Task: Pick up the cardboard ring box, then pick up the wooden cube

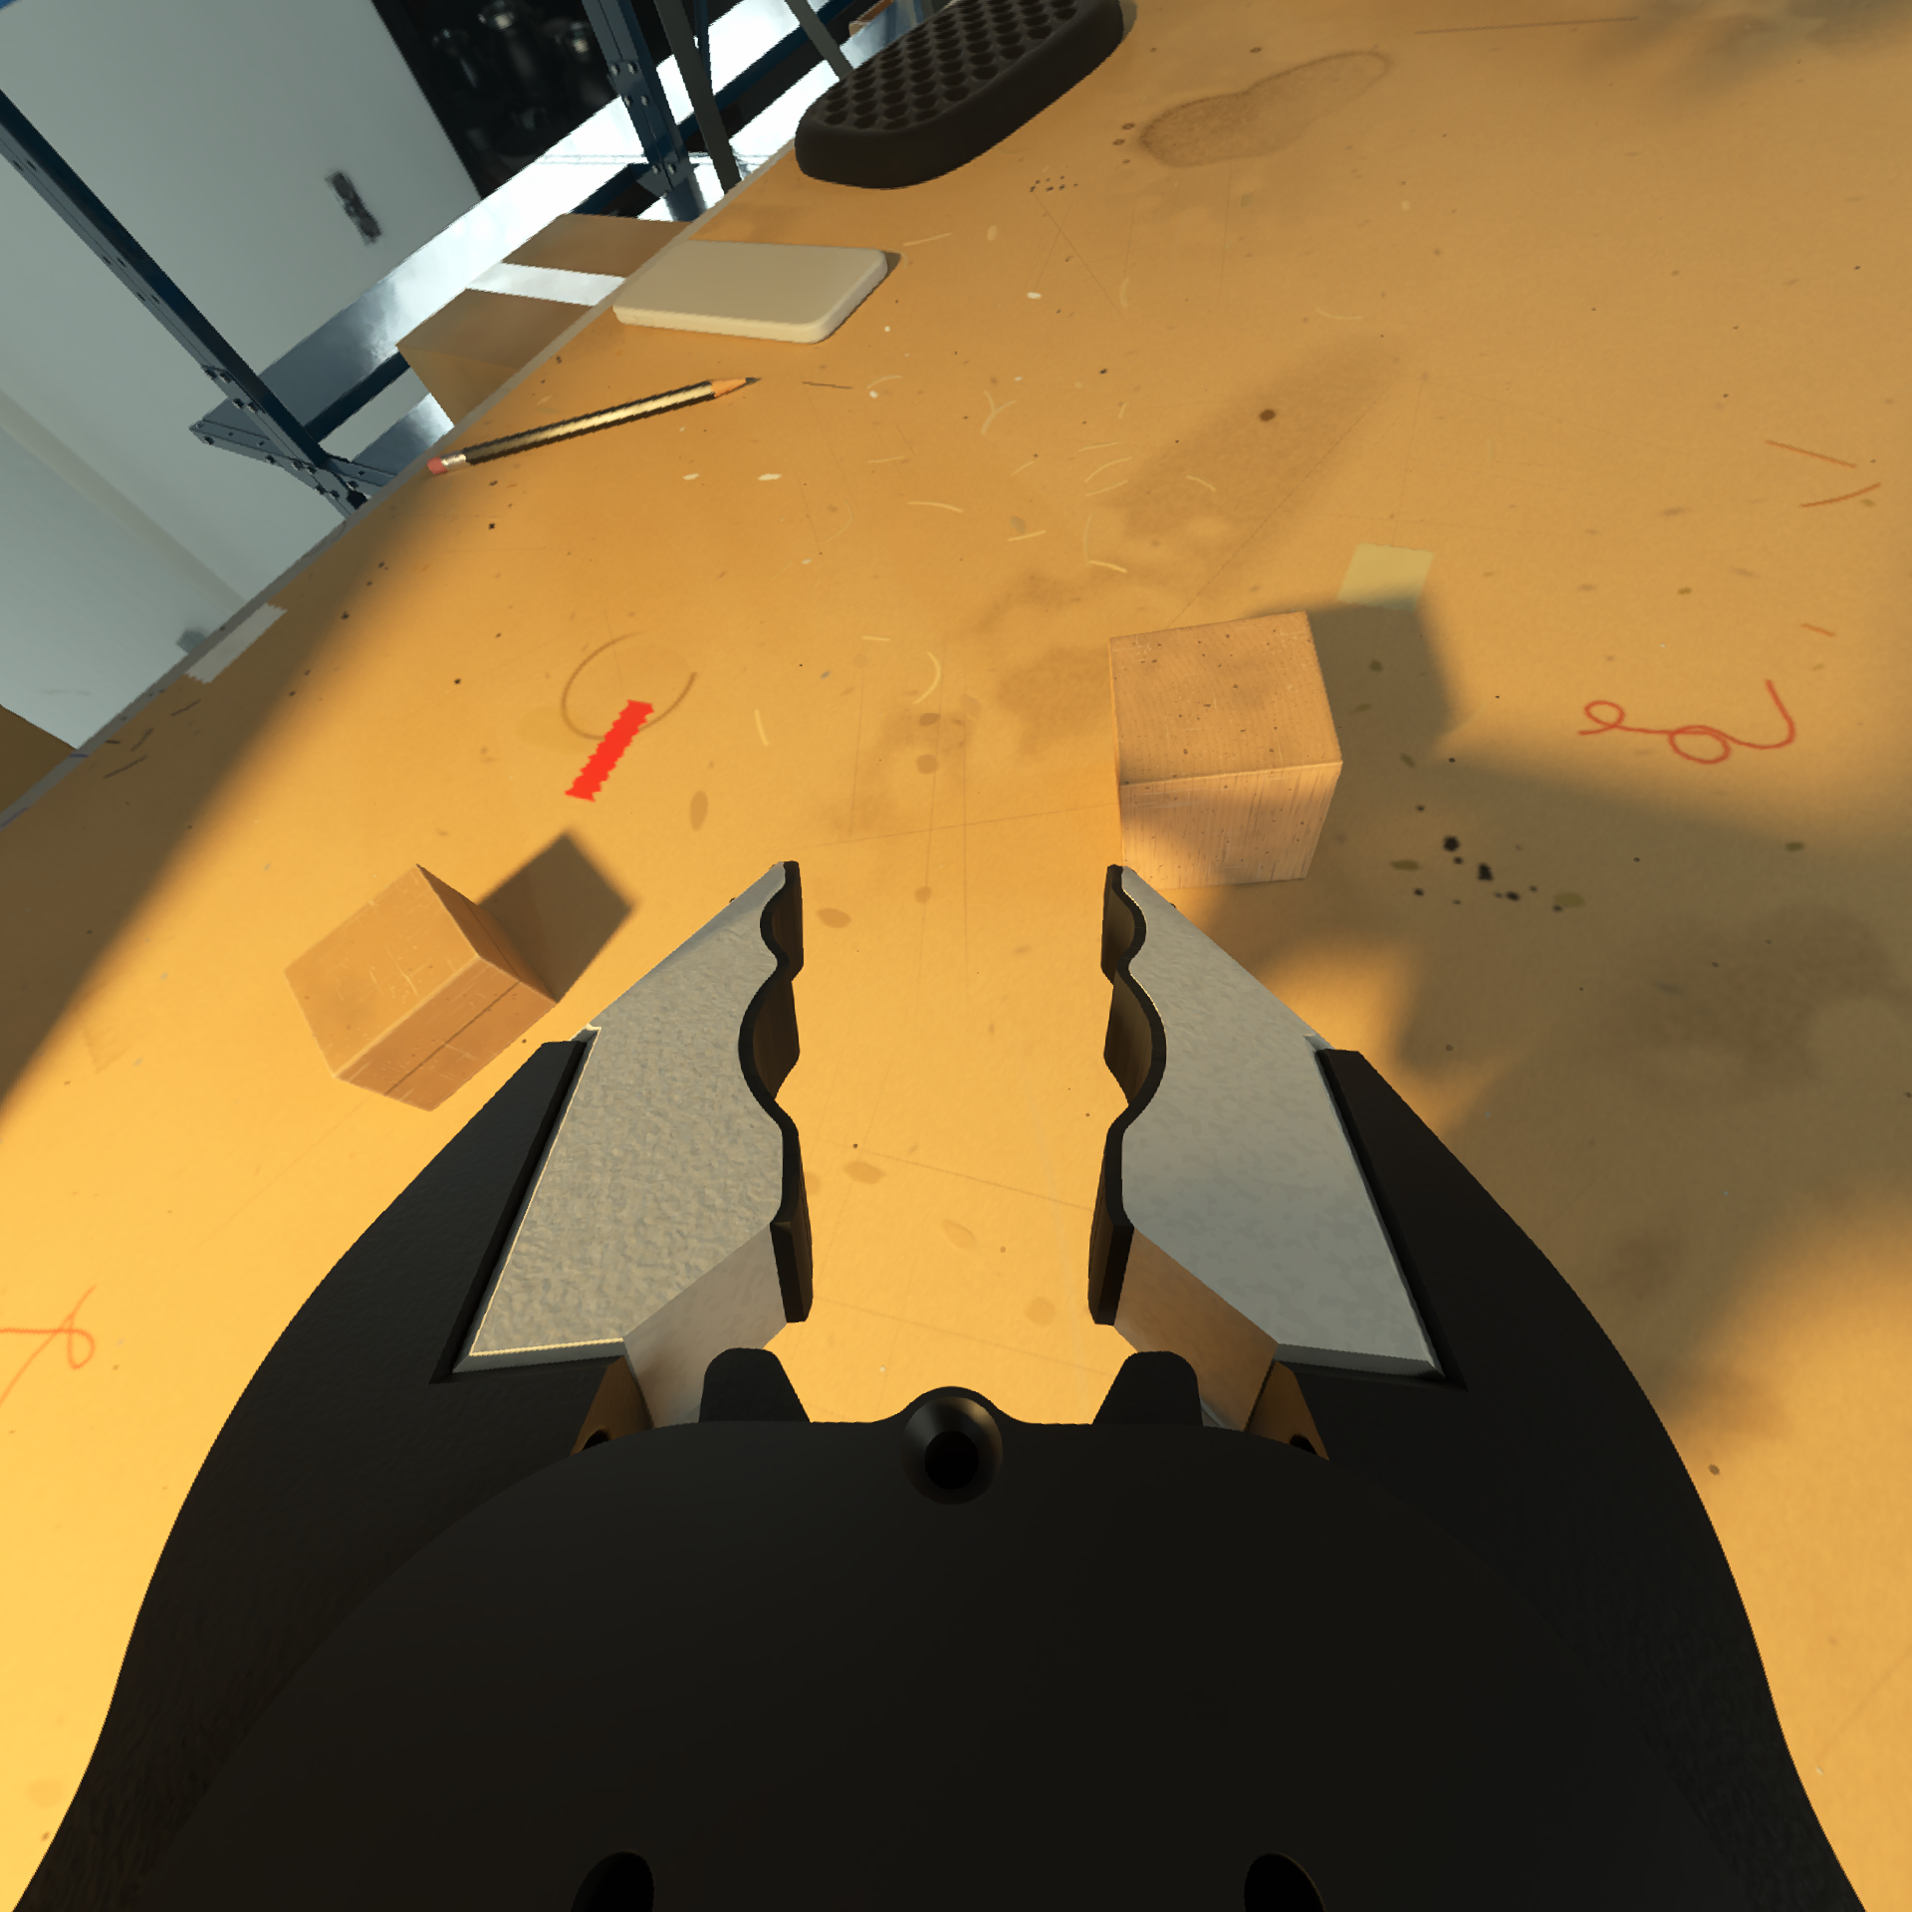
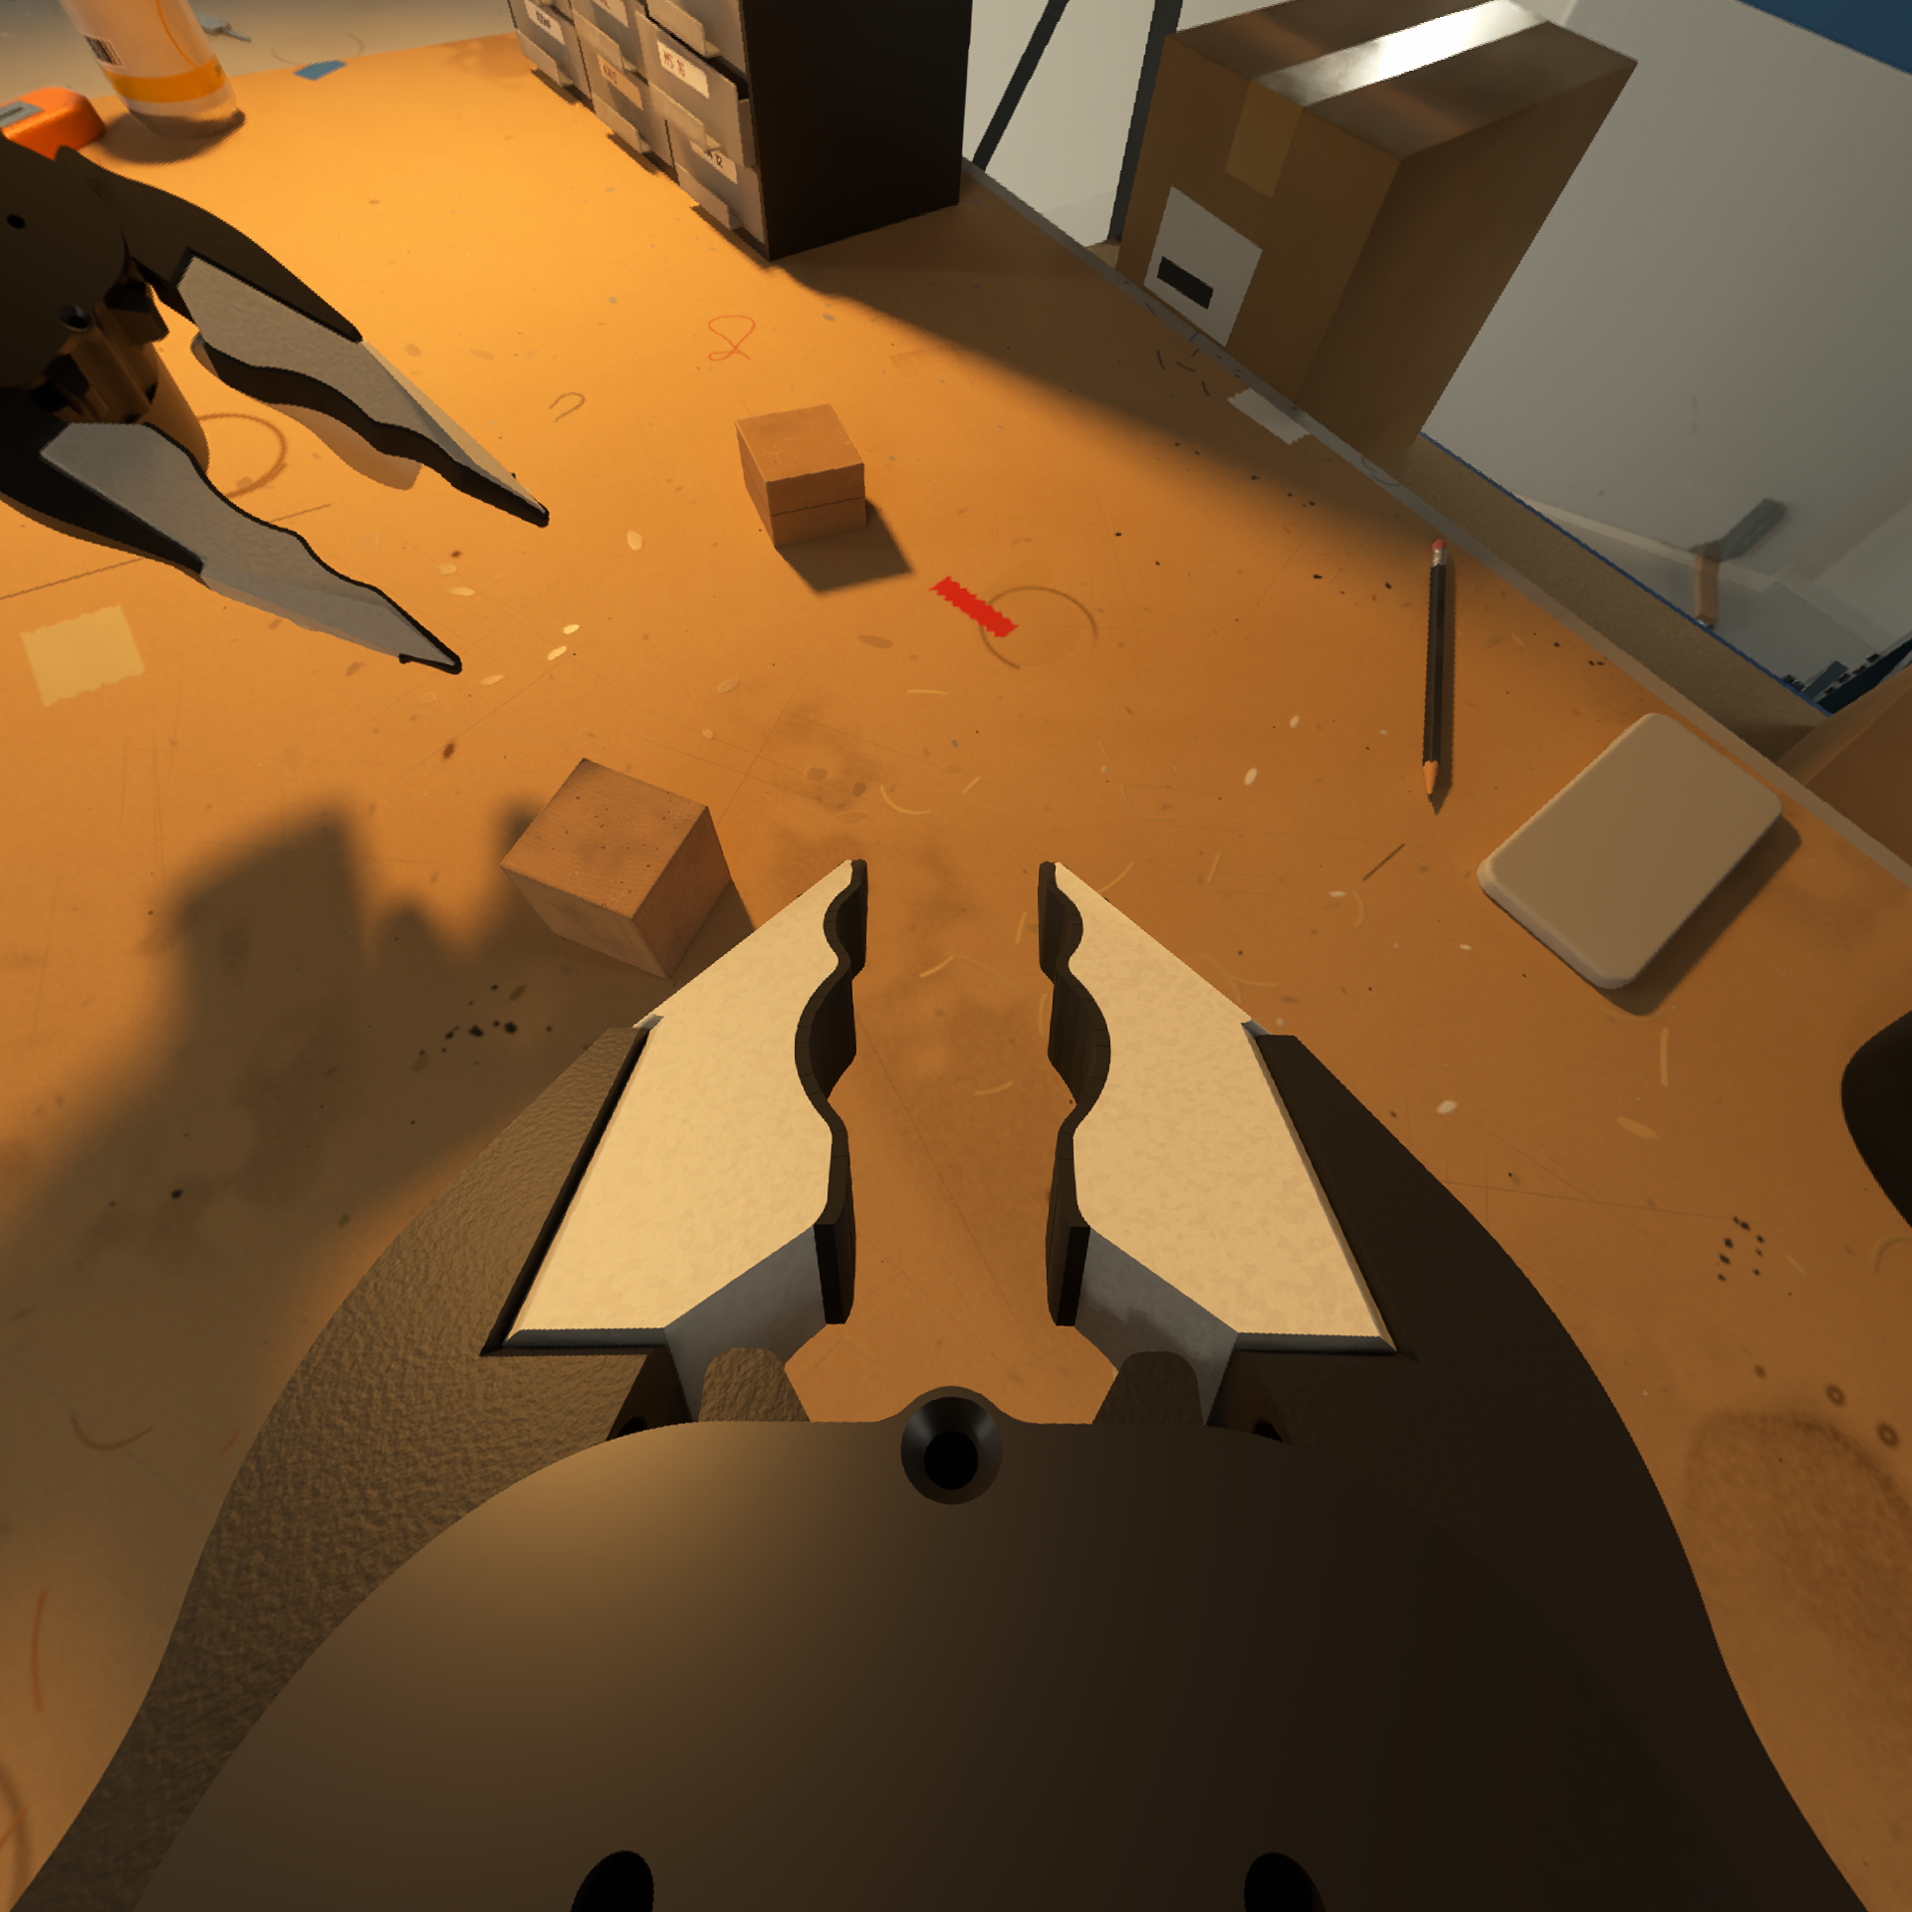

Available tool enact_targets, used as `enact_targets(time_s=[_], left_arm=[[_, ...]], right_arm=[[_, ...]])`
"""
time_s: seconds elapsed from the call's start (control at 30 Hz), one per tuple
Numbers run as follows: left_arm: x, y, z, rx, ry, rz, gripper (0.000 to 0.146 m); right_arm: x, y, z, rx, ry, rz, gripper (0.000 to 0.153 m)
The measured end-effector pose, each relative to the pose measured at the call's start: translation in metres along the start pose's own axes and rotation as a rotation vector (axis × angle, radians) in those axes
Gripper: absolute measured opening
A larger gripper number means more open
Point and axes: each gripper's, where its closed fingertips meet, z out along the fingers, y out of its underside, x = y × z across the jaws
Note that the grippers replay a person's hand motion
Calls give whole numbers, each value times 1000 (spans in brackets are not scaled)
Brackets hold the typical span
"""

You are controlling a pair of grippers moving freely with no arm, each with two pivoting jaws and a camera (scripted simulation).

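Two grippers, both empty. Left gripper (image 1: 952,879) with fingers spread wide above the bare table (image 1: 1552,259); right gripper (image 2: 952,879) also parted, a little narrower, holding nothing.

One cardboard ring box (image 1: 419,988) resting on the table, left of the left fingers and apart from them. One wooden cube (image 1: 1221,745) just ahead of the right fingertip of the left gripper, perhaps not touching; hard to judge from this angle.

One pencil (image 1: 595,421), one pale flat pad (image 1: 755,290), one black perforated tray (image 1: 957,88), one red tape strip (image 1: 610,750), all near the far edge or between. One dark drawer cabinet (image 2: 724,114) with small labels, too blurred to read. One bottle (image 2: 166,72) with a label, one large carton (image 2: 1345,197) beyond the table.
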Motion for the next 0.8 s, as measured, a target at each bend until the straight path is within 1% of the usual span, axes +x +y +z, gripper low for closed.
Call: enact_targets(time_s=[0.17, 0.4, 0.43, 0.53, 0.6, 0.7, 0.73, 0.8], left_arm=[[-3, 8, 5, -5, -10, -36, 58], [-4, 9, 4, 8, -3, -44, 59], [-7, 9, 4, 9, -20, -46, 60], [-14, 4, -4, 25, -48, -60, 77], [-25, -4, -17, 57, -71, -79, 82], [-61, -14, -42, 130, -189, -172, 82], [-77, -13, -48, 150, -253, -226, 82], [-108, -2, -55, 137, -401, -293, 81]], right_arm=[[-1, 0, 0, 3, -3, 6, 33], [-3, 4, 4, -11, -15, 14, 33], [-4, 5, 5, -16, -16, 15, 33], [-10, 3, 12, -23, -14, 30, 38], [-19, -4, 23, 9, -3, 70, 45], [-42, -14, 48, 126, 63, 168, 61], [-54, -12, 56, 160, 91, 183, 68], [-79, 0, 69, 197, 150, 188, 75]])
